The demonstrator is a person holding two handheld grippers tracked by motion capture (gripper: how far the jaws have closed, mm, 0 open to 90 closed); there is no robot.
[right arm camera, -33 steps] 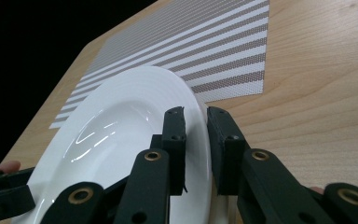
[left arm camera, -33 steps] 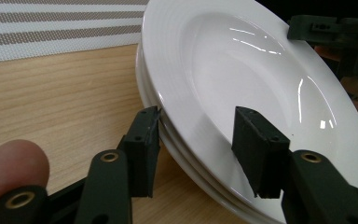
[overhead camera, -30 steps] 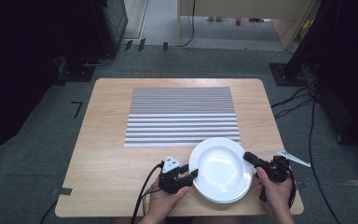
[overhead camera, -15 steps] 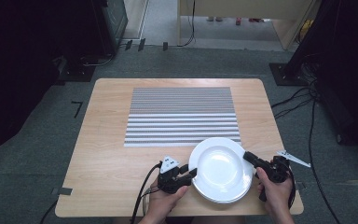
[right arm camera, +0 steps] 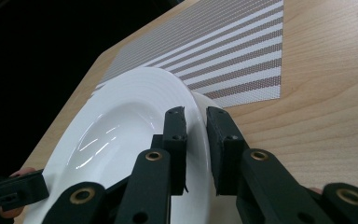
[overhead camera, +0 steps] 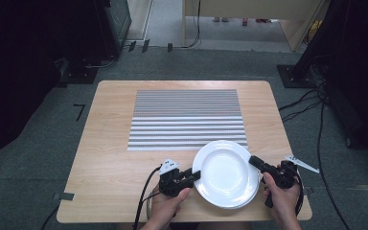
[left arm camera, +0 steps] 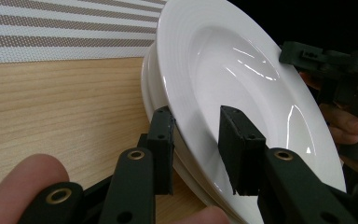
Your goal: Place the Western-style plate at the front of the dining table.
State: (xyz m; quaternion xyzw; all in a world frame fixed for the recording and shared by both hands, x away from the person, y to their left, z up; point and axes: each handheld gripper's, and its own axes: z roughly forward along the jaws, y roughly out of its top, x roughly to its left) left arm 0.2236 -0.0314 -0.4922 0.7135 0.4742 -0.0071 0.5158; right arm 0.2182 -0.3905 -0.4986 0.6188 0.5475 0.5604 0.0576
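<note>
High view: white plate (overhead camera: 225, 172) seen on table (overhead camera: 110, 158), near edge, overlapping striped mat (overhead camera: 187, 117).
Left gripper (left arm camera: 196, 135): jaws just been closing, top plate's rim straddled.
Right gripper (right arm camera: 196, 135): rim clamped narrowly.

White ceramic plates at the jaws

A glossy round white ceramic plate (overhead camera: 226, 173), tilted on a second plate beneath, has its rim between both grippers' jaws, one at each side.

White glossy plate (overhead camera: 226, 173) between black jaws; grey-and-white striped placemat (overhead camera: 187, 120) beyond them; light wood-grain table (overhead camera: 110, 163) underneath.
</note>
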